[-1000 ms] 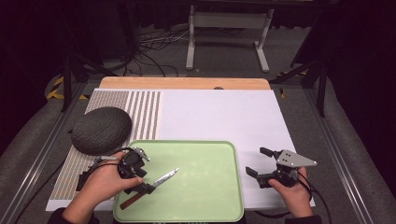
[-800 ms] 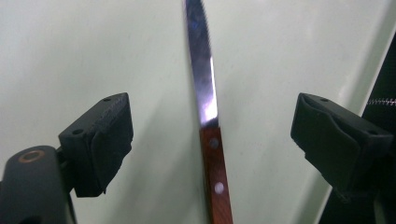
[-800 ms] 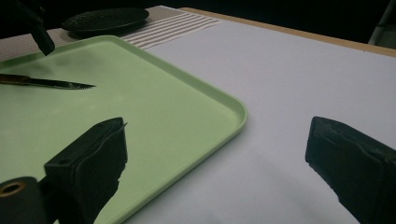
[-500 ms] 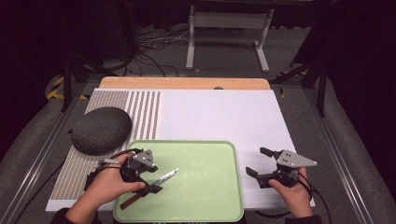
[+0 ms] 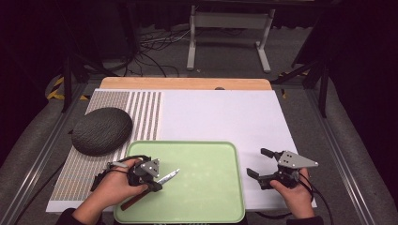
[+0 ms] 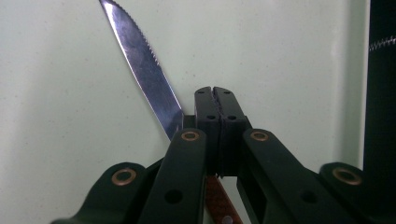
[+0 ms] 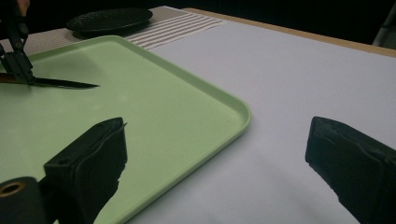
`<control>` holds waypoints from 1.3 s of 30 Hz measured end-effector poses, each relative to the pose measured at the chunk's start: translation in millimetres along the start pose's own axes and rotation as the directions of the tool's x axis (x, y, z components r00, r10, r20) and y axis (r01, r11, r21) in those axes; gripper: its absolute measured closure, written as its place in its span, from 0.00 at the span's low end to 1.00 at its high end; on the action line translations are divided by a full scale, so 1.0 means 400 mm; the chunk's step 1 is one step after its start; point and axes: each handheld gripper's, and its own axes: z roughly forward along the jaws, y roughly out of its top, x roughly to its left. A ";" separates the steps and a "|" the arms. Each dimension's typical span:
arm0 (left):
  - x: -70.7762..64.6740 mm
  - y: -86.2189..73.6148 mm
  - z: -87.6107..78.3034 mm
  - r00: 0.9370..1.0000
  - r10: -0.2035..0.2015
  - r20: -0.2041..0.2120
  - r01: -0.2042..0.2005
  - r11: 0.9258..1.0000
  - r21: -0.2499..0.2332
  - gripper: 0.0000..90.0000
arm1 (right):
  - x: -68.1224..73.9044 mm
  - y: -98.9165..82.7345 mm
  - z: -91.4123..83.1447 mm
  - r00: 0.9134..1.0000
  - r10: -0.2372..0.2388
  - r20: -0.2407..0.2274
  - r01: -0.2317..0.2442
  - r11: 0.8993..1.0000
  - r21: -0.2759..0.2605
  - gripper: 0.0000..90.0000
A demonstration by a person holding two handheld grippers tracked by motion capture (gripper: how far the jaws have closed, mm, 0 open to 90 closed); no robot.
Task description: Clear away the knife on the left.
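Fingers of left gripper (image 5: 155, 183) just closed, pinching knife (image 6: 144, 70) over tray (image 5: 211, 187); right gripper (image 5: 263, 164) fingers wide open, empty.

Dark room; grey floor (image 5: 225, 56), loose cables (image 5: 157, 42), white metal stand (image 5: 228, 28) behind table.

High view: fixed above the near edge, facing forward and down across the whole white table top (image 5: 225, 117). Left gripper view: very close, looking down along shut black jaws onto the pale green plastic tray (image 6: 70, 93) and the serrated steel knife blade (image 6: 140, 60). Right gripper view: low, near the surface, facing across the tray (image 7: 140, 93). Shared by all three: tray (image 5: 206, 187), knife (image 5: 166, 178).
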 end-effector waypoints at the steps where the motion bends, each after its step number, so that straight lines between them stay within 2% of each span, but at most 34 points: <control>1: 0.000 0.000 0.000 1.000 0.002 -0.001 -0.002 1.000 0.008 1.00 | 0.000 0.000 0.000 1.000 0.001 -0.001 -0.001 1.000 -0.001 0.07; 16: 0.015 -0.014 0.005 1.000 -0.017 0.002 0.017 1.000 0.022 1.00 | 0.001 0.000 0.001 1.000 0.000 -0.011 0.000 1.000 -0.002 0.07; 20: 0.017 -0.029 0.002 0.999 -0.034 0.005 0.034 0.999 0.002 1.00 | 0.002 0.001 0.000 1.000 0.003 -0.012 -0.003 1.000 -0.003 0.07; 39: 0.019 -0.076 -0.023 0.998 -0.066 -0.018 0.066 0.998 0.010 1.00 | 0.003 0.001 0.002 1.000 0.001 -0.015 -0.001 1.000 0.001 0.07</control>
